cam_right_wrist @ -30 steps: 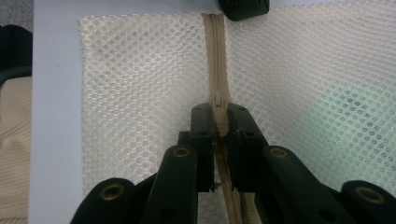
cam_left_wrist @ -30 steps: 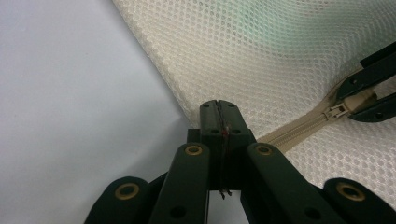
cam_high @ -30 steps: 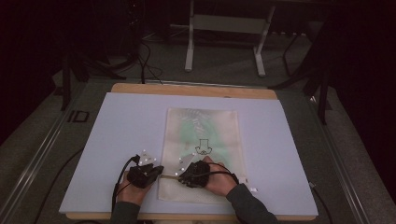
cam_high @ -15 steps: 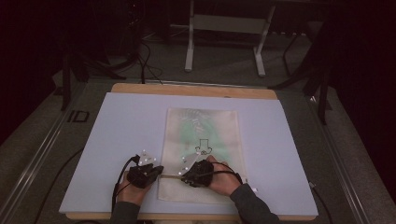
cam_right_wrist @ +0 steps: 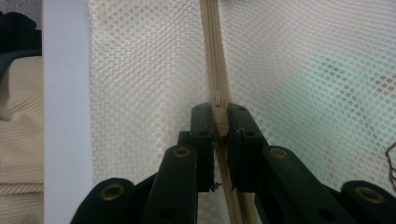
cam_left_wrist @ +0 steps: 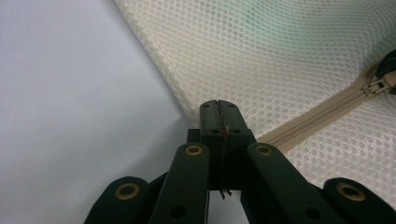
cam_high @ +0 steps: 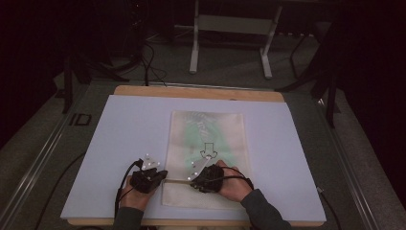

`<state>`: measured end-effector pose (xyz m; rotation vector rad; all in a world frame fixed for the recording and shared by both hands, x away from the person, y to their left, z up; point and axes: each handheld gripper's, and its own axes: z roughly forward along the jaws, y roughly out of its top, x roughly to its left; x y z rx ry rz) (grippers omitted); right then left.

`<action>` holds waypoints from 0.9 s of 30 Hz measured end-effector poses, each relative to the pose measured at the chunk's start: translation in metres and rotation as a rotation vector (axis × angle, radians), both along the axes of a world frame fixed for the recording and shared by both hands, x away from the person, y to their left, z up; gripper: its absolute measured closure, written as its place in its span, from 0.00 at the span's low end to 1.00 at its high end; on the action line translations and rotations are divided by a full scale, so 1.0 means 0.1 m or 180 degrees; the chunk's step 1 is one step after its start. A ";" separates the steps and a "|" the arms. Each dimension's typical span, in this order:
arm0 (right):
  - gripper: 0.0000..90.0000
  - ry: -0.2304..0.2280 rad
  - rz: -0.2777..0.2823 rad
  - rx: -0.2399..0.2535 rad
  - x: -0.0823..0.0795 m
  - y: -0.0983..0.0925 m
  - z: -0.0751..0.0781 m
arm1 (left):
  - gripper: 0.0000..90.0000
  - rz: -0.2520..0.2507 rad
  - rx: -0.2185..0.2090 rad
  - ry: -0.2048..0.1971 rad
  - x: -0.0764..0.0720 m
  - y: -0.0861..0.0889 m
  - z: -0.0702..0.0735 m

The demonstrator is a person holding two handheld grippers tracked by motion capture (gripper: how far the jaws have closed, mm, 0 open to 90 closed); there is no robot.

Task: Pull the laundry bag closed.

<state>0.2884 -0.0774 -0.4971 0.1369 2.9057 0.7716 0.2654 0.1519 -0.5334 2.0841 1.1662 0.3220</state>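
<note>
A cream mesh zipper bag point(cam_high: 207, 158) lies flat on the pale blue-white table cover point(cam_high: 119, 134), with something green showing faintly through its netting. A beige zipper point(cam_high: 178, 181) runs across the bag close to its near edge.

The left gripper point(cam_high: 162, 176) rests at the bag's left edge, at the end of the zipper line. In the left gripper view its jaws are pressed together, tips point(cam_left_wrist: 219, 112) meeting at the mesh border where the zipper tape point(cam_left_wrist: 322, 112) begins; a thin strip of the bag's edge appears caught between them, though the pinched material is too slight to identify further. The zipper slider point(cam_left_wrist: 379, 85) lies farther along the tape, at the far right of that view.

The right gripper point(cam_high: 194, 176) sits on the zipper line, just right of the left one. In the right gripper view its jaws close from either side on the zipper pull point(cam_right_wrist: 218, 100), which stands between the tips point(cam_right_wrist: 219, 122) over the beige tape point(cam_right_wrist: 212, 51).

The person's hands point(cam_high: 234, 184) enter from the table's near edge.
</note>
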 end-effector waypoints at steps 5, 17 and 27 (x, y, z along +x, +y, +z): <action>0.92 -0.0003 -0.0009 0.0011 0.00 -0.05 0.01 | 1.00 0.0003 0.0000 0.0000 0.00 0.00 0.00; 0.92 0.0010 -0.0040 -0.0028 -0.01 -0.12 0.03 | 1.00 0.0006 -0.0002 0.0005 0.00 0.00 0.00; 0.91 0.0024 -0.0051 -0.0014 -0.02 -0.20 0.01 | 1.00 0.0006 -0.0002 0.0003 0.00 0.00 0.00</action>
